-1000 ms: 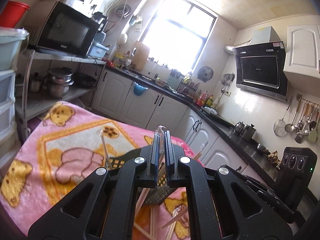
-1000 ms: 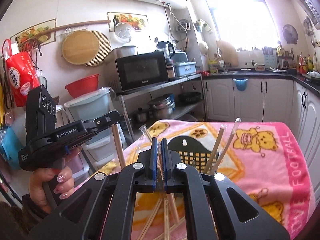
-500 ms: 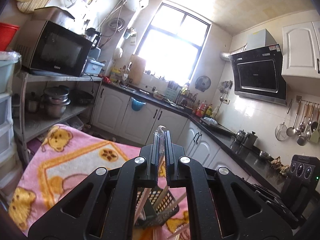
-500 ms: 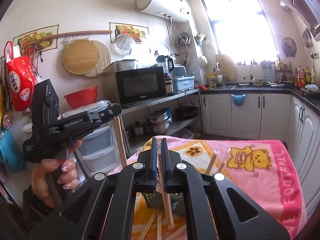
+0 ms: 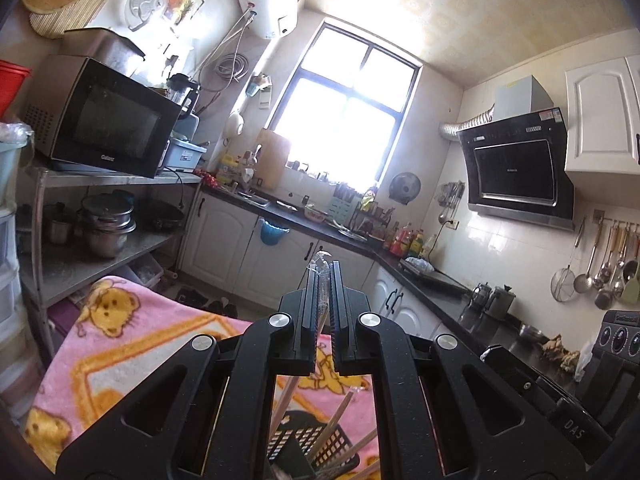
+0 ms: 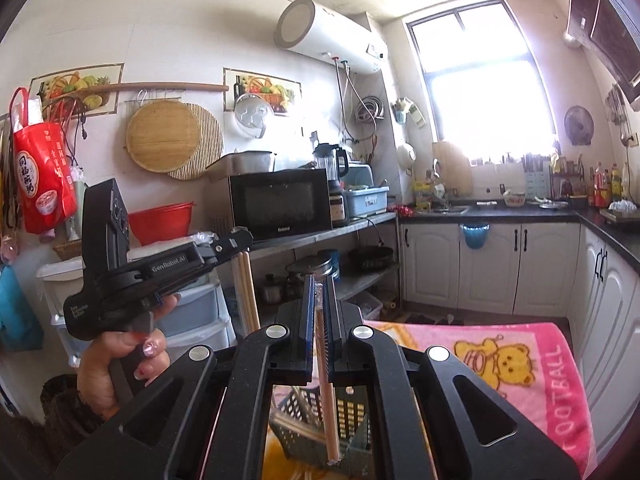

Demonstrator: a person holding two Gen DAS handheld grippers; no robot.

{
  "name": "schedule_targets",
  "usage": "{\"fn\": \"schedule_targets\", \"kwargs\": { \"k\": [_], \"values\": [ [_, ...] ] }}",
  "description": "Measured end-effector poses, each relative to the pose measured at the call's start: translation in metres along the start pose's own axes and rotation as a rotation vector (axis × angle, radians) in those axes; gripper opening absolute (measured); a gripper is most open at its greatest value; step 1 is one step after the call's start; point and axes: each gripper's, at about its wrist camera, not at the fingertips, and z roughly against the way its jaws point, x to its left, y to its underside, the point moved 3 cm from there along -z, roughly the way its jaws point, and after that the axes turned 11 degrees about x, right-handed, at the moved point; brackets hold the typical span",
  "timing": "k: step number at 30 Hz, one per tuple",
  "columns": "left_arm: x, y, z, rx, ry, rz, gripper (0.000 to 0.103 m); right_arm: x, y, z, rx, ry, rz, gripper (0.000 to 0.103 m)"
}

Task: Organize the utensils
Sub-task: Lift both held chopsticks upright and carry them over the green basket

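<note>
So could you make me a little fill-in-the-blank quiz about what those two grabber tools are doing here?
1. The right gripper is shut on a wrapped ____.
2. Below it sits a dark slotted basket on a ____ blanket with bears.
3. The left gripper also holds chopsticks, and the black box on the shelf is a ____.

Missing words: chopstick; pink; microwave
</note>
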Motion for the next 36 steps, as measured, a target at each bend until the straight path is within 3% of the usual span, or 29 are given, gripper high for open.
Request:
{"fn": "schedule_targets", "kwargs": {
  "k": [13, 24, 36],
  "values": [
    [0.003, -0.004, -0.021, -0.009, 0.026, 0.013, 0.003, -0.006, -0.016, -0.024, -0.031, 0.010, 0.008, 0.004],
    [0.017, 0.014, -0.048, 0.008, 0.031, 0.050, 0.003, -0.022, 0.001, -0.053, -0.002, 0.009, -0.031, 0.004],
    [0.035, 0.048, -0.052, 0.014, 0.046, 0.082, 0.003, -0.023, 0.024, -0.074, 0.043, 0.013, -0.030, 0.004]
  ]
}}
